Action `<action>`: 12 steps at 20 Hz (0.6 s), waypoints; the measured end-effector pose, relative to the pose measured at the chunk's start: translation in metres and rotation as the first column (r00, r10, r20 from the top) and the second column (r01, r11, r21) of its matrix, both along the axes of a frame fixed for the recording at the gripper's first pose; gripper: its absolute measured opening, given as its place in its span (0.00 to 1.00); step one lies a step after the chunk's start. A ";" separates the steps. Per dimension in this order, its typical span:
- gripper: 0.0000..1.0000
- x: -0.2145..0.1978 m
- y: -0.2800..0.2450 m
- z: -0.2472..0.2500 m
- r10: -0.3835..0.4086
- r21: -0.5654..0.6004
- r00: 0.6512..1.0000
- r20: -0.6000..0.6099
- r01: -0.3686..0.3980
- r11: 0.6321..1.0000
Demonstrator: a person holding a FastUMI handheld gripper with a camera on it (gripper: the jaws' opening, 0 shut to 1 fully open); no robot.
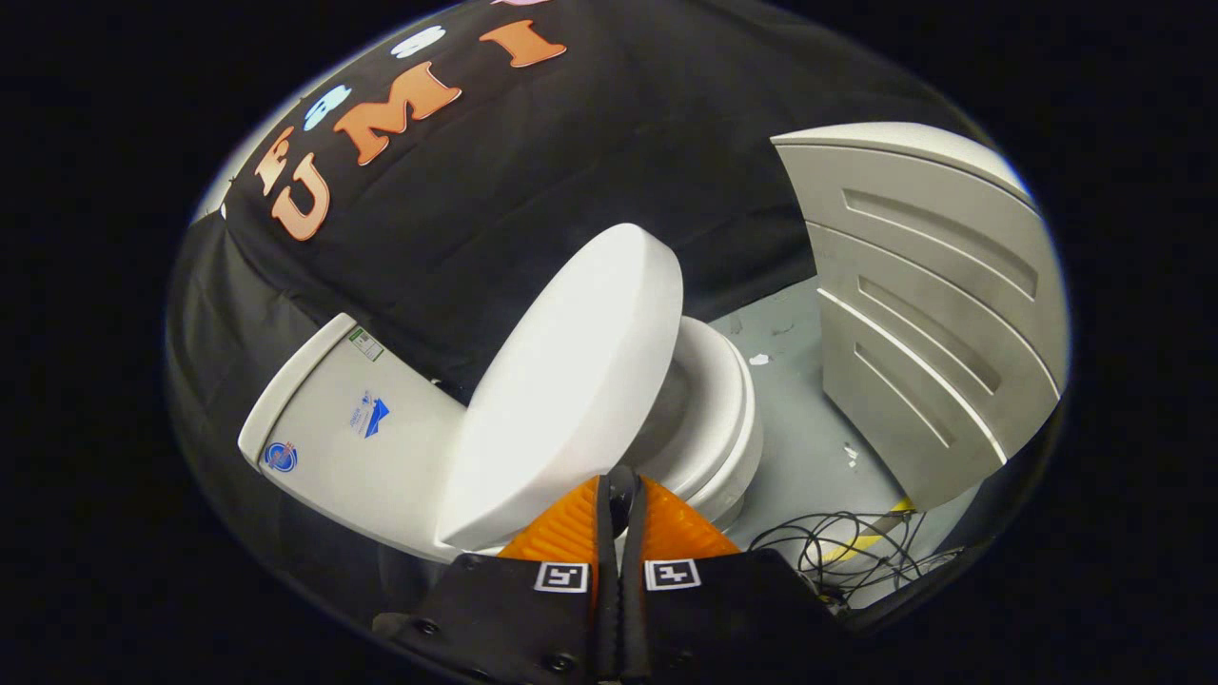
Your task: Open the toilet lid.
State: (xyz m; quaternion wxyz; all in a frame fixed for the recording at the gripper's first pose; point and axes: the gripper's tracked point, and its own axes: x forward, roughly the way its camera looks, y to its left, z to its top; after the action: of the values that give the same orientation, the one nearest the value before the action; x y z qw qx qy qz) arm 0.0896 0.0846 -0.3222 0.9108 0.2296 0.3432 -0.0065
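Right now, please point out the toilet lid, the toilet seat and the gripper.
toilet lid (571,381): gripper view, middle of its raised outer face.
toilet seat (728,400): gripper view, rim beside the lid.
gripper (620,495): gripper view, between its closed fingertips.

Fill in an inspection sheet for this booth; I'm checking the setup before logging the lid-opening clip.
Surface: grey floor with a few small white scraps.
Job's things: toilet lid raised partway, tilted toward the tank; seat and part of the bowl exposed beyond it.
Clutter: white scraps on the floor near the cabinet.
Gripper: fingers close together with only a thin gap, just short of the lid's lower edge; whether they touch it cannot be told.
Cables: tangle of black cables with a yellow piece on the floor, beside the fingers.
Surroundings: pale panelled cabinet beyond the toilet; black cloth wall behind.
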 end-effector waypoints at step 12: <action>0.08 0.005 0.037 0.066 -0.001 -0.221 0.999 0.041 0.010 0.975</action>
State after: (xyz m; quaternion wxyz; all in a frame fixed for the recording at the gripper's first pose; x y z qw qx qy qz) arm 0.0943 0.1218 -0.2561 0.9375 0.1277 0.3210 -0.0427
